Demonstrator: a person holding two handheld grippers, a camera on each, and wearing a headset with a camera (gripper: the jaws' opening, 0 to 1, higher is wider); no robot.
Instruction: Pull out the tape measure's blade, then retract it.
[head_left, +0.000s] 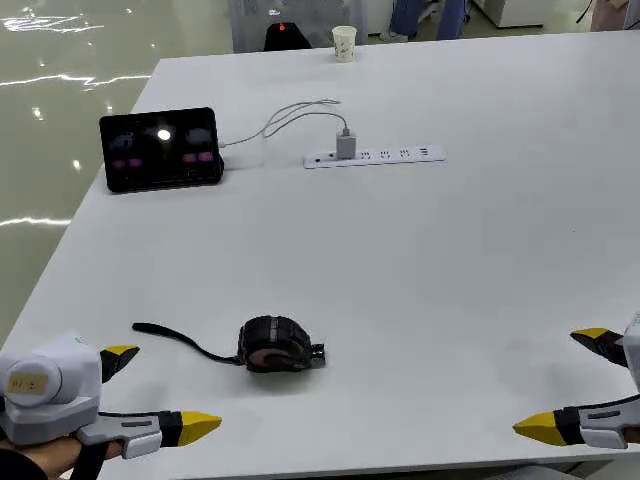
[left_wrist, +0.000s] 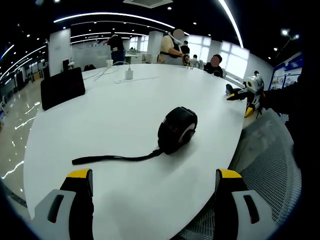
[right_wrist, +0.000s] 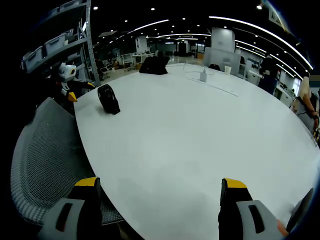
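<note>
Looking down through the headset, I see a broad white table (head_left: 450, 250). Toward its far side are a dark tablet (head_left: 160, 148), a white power strip (head_left: 375, 156) and a paper cup (head_left: 344, 42).

Near the front edge, left of centre, sits the tape measure (head_left: 275, 345). It has a rounded black case with a duller reddish-brown side face turned toward me. Its long axis runs across the table, roughly parallel to the near edge. The small hook end at its mouth points right, toward the right gripper, and the blade looks drawn in. A thin black wrist strap (head_left: 170, 335) trails from the other end toward the left.

The left gripper (head_left: 165, 387) hovers at the near left corner, just short of the strap, its yellow-tipped jaws spread wide around bare table top. The right gripper (head_left: 560, 381) is well apart at the near right, equally wide open and gripping nothing.
</note>
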